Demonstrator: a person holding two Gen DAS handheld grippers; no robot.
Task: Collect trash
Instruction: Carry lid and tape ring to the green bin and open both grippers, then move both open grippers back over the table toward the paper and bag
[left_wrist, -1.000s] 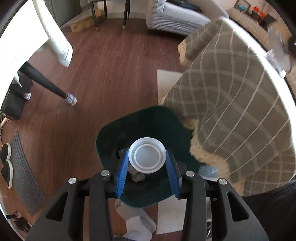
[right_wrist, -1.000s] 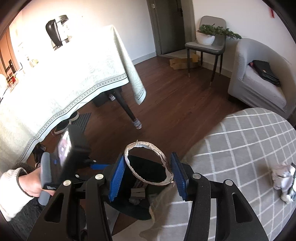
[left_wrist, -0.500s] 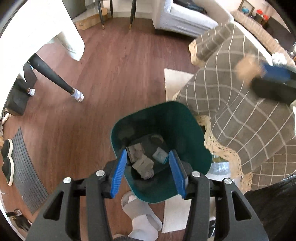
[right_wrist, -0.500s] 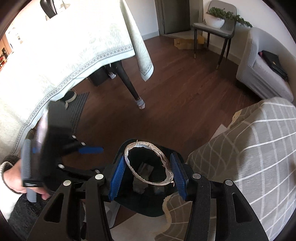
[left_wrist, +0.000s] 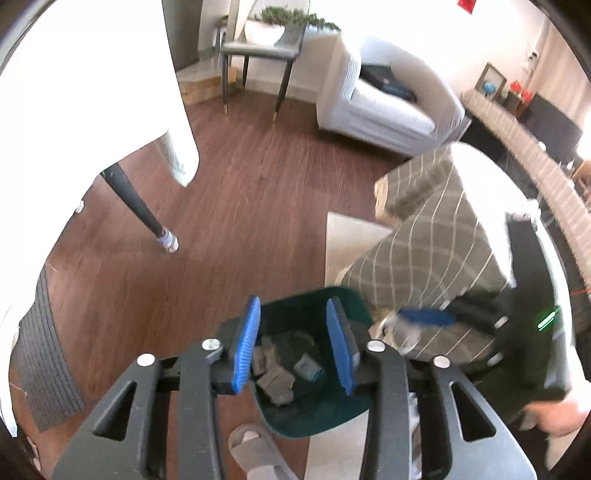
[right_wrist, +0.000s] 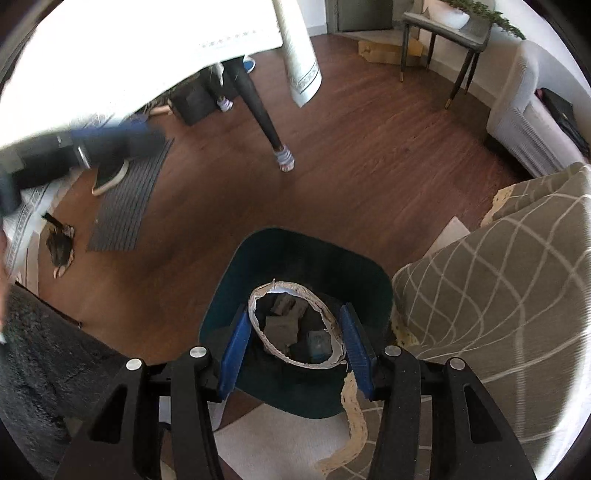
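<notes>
1. Holding my right gripper (right_wrist: 295, 347) over the dark green trash bin (right_wrist: 295, 254), at 6 o'clock in the right wrist view. Its blue pads are clamped on a torn white ring (right_wrist: 297, 326), apparently a peeled lid rim. I judge it hangs there so that a release drops it straight in.
2. Left gripper (left_wrist: 293, 347): empty. Its jaws have just been closing, nothing is between them, and a gap remains. It points down over the bin (left_wrist: 314, 417), at 6 o'clock in the left wrist view.
3. Bin contents: grey crumpled scraps (left_wrist: 275, 382) and a small bluish packet (left_wrist: 308, 369) on the bottom. I take these as trash already collected.
4. Bin position: on the wood floor (right_wrist: 351, 177), hard against the plaid-covered table (right_wrist: 498, 295) at 3 o'clock in the right view, presumably so table litter travels a short way.
5. Remainder: a white-clothed table (right_wrist: 147, 48) at 11 o'clock, its dark leg (right_wrist: 258, 110) at 12, a grey armchair (right_wrist: 528, 122) at 2.
6. Next step, my judgement: part the right pads and let the ring fall. The risk is it catching on the bin's rim.
</notes>
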